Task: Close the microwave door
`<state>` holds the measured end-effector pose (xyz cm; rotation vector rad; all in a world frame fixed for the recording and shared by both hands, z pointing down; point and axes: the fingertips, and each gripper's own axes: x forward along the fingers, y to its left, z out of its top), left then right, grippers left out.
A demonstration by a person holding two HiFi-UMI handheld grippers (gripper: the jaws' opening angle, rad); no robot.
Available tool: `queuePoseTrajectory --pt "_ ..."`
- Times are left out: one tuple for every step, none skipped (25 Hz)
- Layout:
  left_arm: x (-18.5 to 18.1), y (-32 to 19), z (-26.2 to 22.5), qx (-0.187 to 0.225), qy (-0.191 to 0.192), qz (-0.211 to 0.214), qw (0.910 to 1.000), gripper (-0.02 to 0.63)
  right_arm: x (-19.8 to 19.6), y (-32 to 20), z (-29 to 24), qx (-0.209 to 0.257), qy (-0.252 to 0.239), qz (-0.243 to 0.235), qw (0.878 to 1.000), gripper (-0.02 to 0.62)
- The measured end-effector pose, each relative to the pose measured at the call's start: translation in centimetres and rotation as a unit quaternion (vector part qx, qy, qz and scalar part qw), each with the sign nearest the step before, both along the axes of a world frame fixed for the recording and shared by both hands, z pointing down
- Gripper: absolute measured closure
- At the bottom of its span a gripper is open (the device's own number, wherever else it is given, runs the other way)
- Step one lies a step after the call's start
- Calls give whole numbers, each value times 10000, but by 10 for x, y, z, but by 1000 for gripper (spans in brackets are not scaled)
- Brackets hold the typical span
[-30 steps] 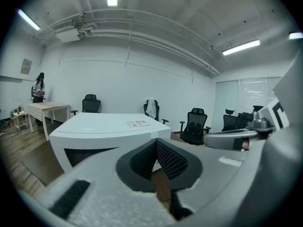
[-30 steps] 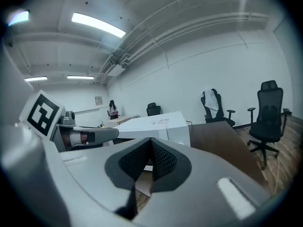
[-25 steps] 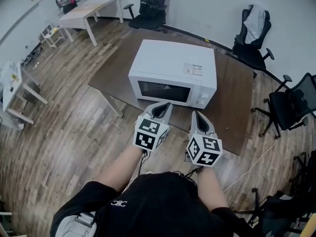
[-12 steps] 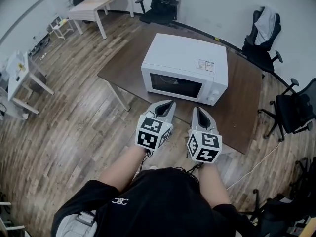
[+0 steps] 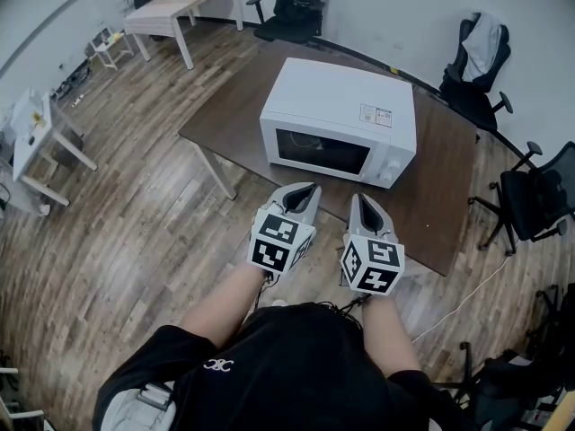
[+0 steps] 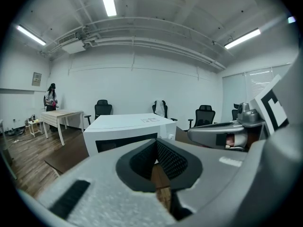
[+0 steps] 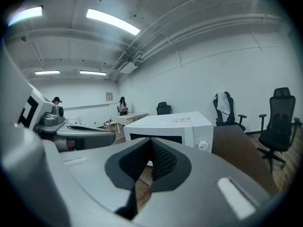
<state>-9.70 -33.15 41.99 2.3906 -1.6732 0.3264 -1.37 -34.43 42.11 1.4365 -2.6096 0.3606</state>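
Note:
A white microwave point(image 5: 341, 119) stands on a dark brown table point(image 5: 440, 187), its dark-windowed door point(image 5: 323, 153) flush with the front and its dial at the right. My left gripper point(image 5: 304, 189) and right gripper point(image 5: 359, 200) are side by side just short of the table's near edge, pointing at the microwave and apart from it. Both are shut with nothing between the jaws. In the left gripper view the microwave point(image 6: 125, 131) sits beyond the closed left gripper point(image 6: 157, 163). The right gripper view shows the microwave point(image 7: 165, 126) past the closed right gripper point(image 7: 150, 162).
Black office chairs stand behind the table point(image 5: 296, 7), at its far right point(image 5: 476, 61) and right point(image 5: 539, 196). A light wooden table point(image 5: 180, 12) is at the far left, a white desk point(image 5: 36, 142) at the left. Wood floor lies between me and the table.
The head view has swung, so the microwave now sits higher and further right in it. Both grippers have drawn back a little from its front; they stay shut.

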Motion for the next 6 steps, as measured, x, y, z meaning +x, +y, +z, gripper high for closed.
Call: queuePoseTrajectory --pt "0 1 0 0 1 6 10000 595 0 1 0 0 3 5 10000 588" --pt "0 2 -1 4 -2 13 10000 595 0 2 -1 1 7 10 10000 588" --pt "0 3 -1 9 -6 19 10000 595 0 3 -1 3 8 13 10000 588" --pt "0 4 -2 12 -7 22 10000 595 -1 3 -1 4 8 15 10000 588" --pt "-1 5 -2 15 -7 24 10000 595 -1 4 -2 5 6 16 10000 588" --pt "-1 6 -3 18 -7 25 10000 595 -2 6 -2 6 5 17 10000 588"
